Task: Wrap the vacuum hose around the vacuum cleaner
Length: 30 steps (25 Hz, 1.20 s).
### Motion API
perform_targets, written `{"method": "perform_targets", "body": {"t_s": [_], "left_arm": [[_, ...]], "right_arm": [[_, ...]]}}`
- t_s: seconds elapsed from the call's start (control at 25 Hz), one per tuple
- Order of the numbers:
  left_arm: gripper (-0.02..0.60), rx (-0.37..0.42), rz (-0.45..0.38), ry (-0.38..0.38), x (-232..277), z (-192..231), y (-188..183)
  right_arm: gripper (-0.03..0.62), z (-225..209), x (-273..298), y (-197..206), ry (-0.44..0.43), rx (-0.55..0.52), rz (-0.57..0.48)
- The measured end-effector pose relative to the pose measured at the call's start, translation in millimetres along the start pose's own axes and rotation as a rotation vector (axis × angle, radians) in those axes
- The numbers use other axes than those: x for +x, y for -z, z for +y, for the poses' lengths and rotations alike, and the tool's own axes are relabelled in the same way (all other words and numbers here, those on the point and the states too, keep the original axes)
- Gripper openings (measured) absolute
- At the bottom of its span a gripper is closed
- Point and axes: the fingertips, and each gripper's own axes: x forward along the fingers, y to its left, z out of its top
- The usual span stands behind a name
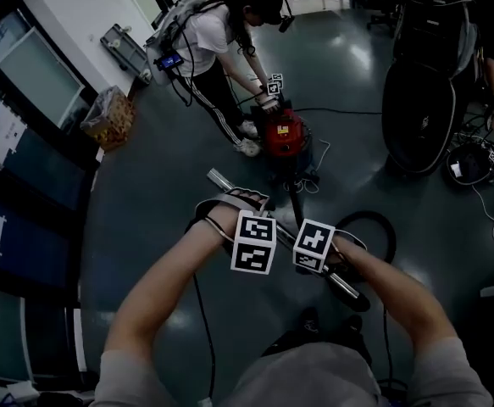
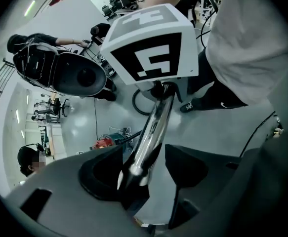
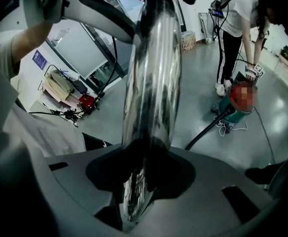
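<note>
In the head view a long chrome vacuum tube (image 1: 346, 287) crosses in front of me, and both grippers sit on it side by side. My right gripper (image 3: 146, 177) is shut on the tube (image 3: 151, 83), which runs up between its jaws. My left gripper (image 2: 139, 167) stands open around the tube (image 2: 151, 132); a gap shows between the tube and the right pad (image 2: 183, 164). The black hose (image 1: 388, 227) loops on the floor at my right and leads toward the red vacuum cleaner (image 1: 282, 134) farther ahead.
Another person (image 1: 221, 41) bends over the vacuum cleaner with a gripper on it. A filled basket (image 1: 111, 119) stands by the glass wall at the left. A big black piece of equipment (image 1: 420, 108) and floor cables (image 1: 475, 164) are at the right.
</note>
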Motion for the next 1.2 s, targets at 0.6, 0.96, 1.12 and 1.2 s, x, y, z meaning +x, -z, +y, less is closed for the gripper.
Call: {"method": "perform_targets", "body": {"t_s": [0.6,0.96,1.12,1.2], "left_arm": [[0.198,0.063,-0.015,0.245,36.1,-63.4,-23.9],[0.129,0.106,-0.078,0.165,54.6,-68.2,-63.6],[0.124,0.053,-0.107,0.193,52.9,-70.8,-85.8],[0.123,0.018,-0.115,0.196,52.0,-72.7,-95.1]], "right_arm": [[0.133,23.7,-0.2,42.2,0.081,0.020,0.082],[0.133,23.2,-18.4,79.2,0.109,0.027,0.062],[0.130,17.2,-28.5,96.2,0.138,0.015,0.016],[0.132,14.9,-33.4,102.9,0.164,0.006,-0.018]]}}
